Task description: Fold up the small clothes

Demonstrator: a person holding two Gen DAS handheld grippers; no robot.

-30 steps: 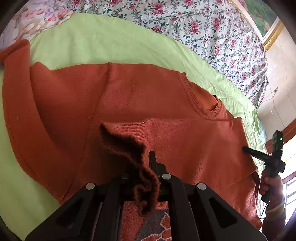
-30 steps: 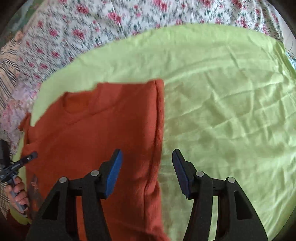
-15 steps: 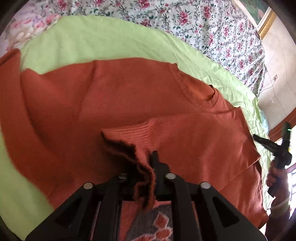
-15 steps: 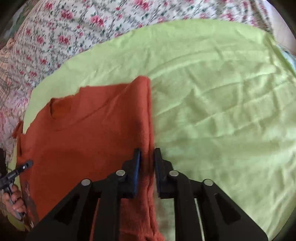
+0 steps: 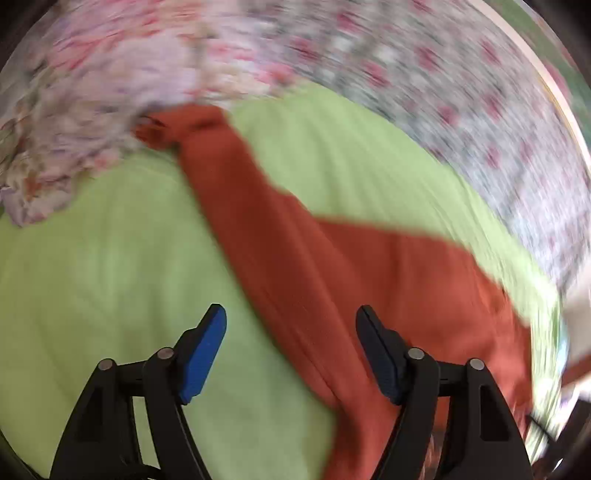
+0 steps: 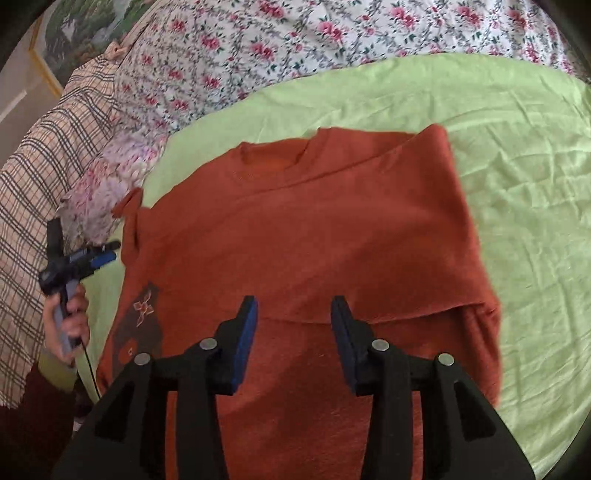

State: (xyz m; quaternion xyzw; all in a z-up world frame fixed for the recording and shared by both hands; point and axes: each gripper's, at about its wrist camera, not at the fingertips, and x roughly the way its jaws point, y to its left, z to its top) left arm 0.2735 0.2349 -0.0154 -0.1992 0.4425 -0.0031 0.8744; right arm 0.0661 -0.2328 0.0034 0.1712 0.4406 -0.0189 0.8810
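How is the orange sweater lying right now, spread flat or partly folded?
Partly folded. In the right wrist view the orange sweater has its right side turned over the body, leaving a straight edge. Both grippers are open, holding nothing.

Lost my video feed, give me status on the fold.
Left gripper open, holding nothing. Right gripper open above orange sweater. Sweater flat on green sheet, sides folded in. Nothing in the way.

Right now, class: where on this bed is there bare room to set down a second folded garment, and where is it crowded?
Bare green sheet lies right of the orange sweater, bounded behind by the floral bedspread. A narrower strip runs behind the collar. The left side is crowded: a floral pillow, a trailing sleeve and the left gripper fill it.
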